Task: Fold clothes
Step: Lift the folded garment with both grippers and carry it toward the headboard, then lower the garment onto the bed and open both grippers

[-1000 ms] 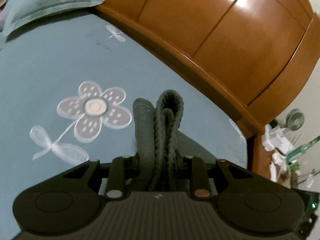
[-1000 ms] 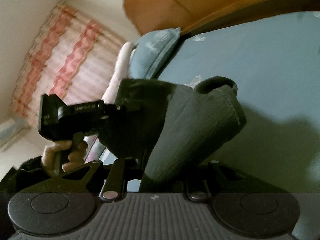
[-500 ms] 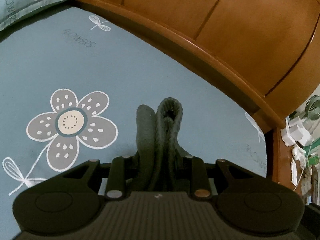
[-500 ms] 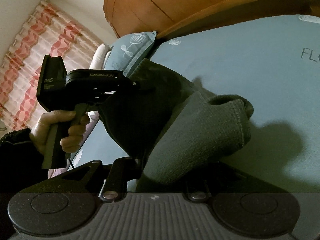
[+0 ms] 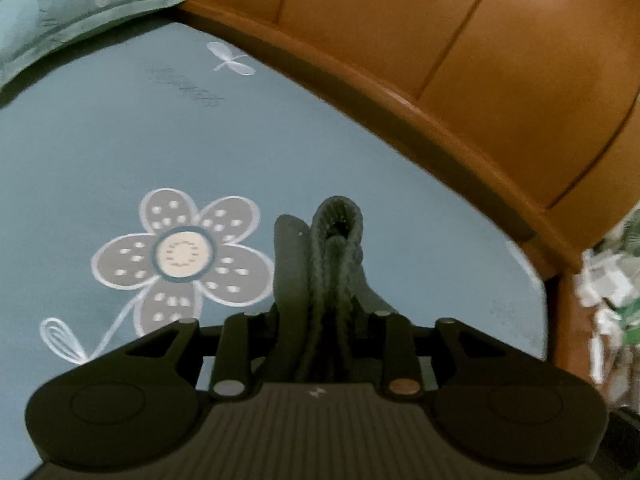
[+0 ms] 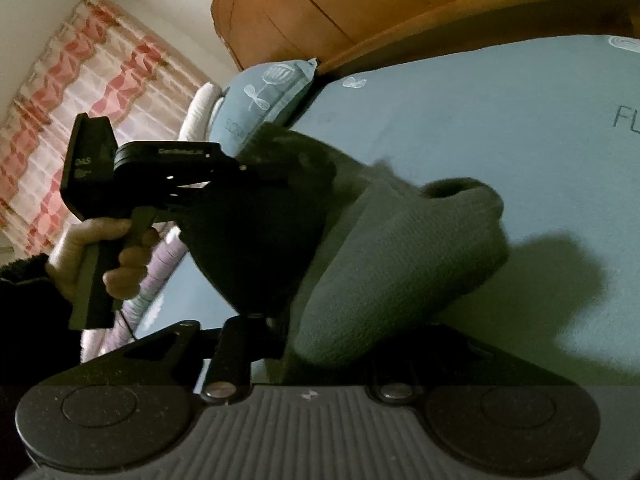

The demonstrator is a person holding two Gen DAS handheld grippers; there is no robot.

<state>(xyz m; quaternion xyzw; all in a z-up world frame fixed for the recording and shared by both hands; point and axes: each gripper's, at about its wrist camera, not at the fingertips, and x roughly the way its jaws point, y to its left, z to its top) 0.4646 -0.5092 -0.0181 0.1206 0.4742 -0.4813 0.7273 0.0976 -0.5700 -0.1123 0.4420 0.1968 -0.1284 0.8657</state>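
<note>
A dark grey-green knit garment (image 5: 338, 232) hangs over the blue bed sheet (image 5: 100, 140). Its folded ribbed edge stands up between the fingers of my left gripper (image 5: 320, 316), whose jaws are opening with the cloth still pinched. In the right wrist view a thick bunch of the same garment (image 6: 400, 248) fills my right gripper (image 6: 316, 344); those jaws are opening too, and the cloth hides the right finger. The garment stretches left to the left gripper's black body (image 6: 160, 168), held by a hand (image 6: 100, 248).
A wooden headboard (image 5: 440, 40) curves along the far side of the bed. A blue pillow (image 5: 80, 0) lies at the top left, also the pillow (image 6: 264, 96) in the right wrist view. A pink-striped curtain (image 6: 80, 92) hangs behind. Clutter (image 5: 608, 288) sits past the bed's right corner.
Both grippers have sunk a little toward the sheet with the garment between them. In the right wrist view the left gripper has dropped lower. The cloth stays in both.
</note>
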